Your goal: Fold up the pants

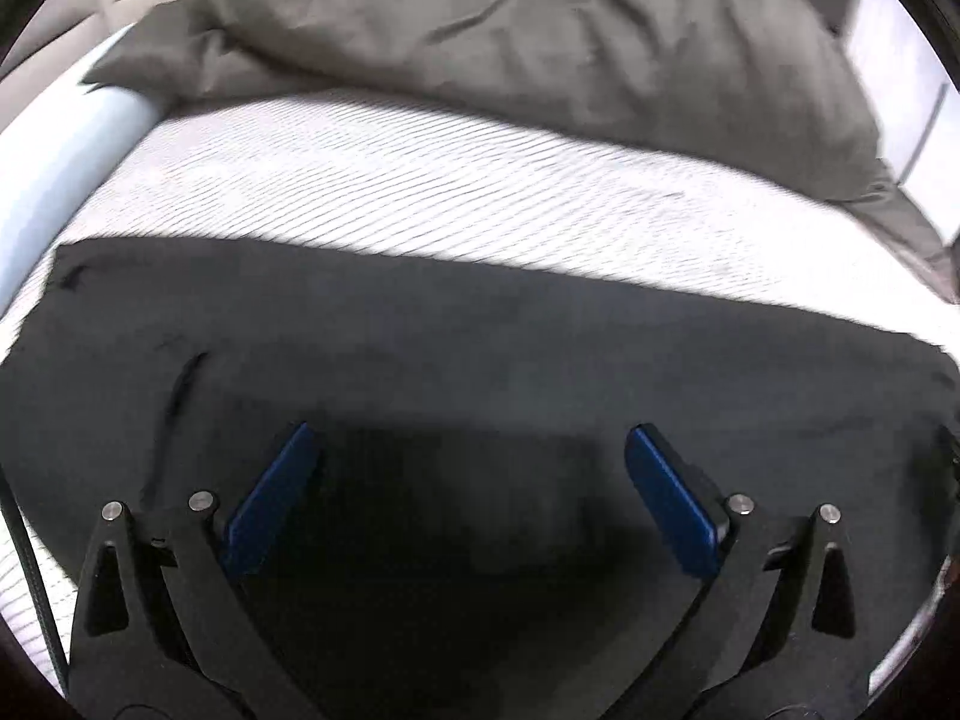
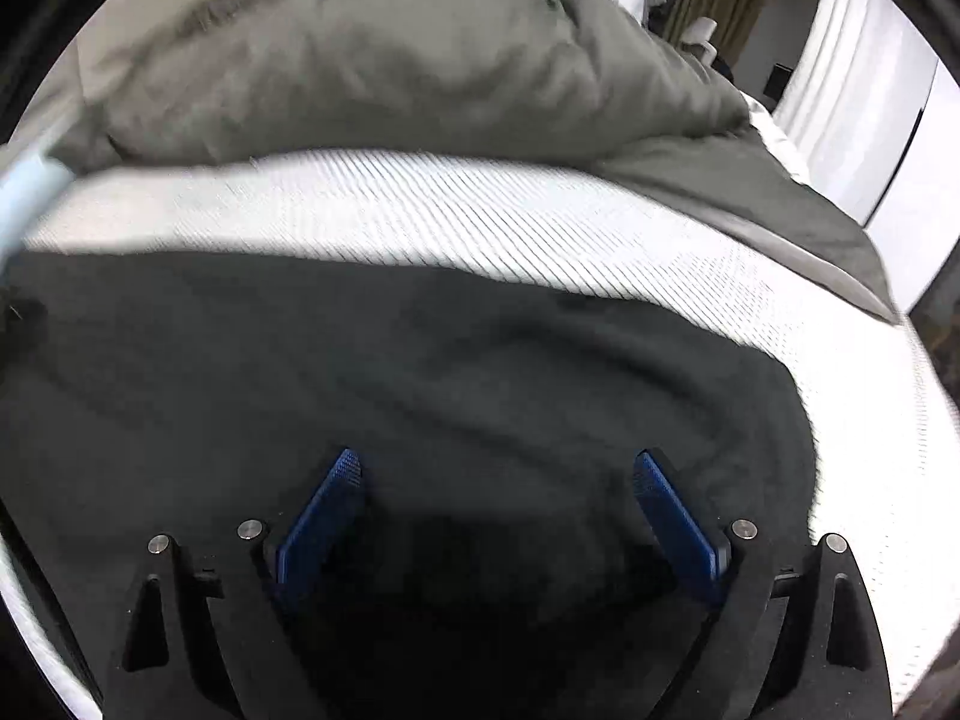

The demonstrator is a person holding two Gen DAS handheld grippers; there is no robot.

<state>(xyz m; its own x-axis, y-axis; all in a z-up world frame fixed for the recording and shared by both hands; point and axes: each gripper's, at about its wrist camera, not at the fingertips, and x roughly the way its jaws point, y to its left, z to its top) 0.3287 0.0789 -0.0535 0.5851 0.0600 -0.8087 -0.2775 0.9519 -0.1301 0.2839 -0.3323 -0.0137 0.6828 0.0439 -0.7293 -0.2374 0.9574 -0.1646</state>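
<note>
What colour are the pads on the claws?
Blue. The pads on the right claw show it best in the right wrist view, with a fine ribbed texture.

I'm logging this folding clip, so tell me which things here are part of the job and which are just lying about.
Part of the job:
black pants, spread flat
left gripper, open
right gripper, open

Just lying about:
grey duvet
white striped sheet
curtains

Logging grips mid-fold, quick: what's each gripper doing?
Left gripper: open, empty, over the dark fabric pants.
Right gripper: open, empty, over them too.
</note>
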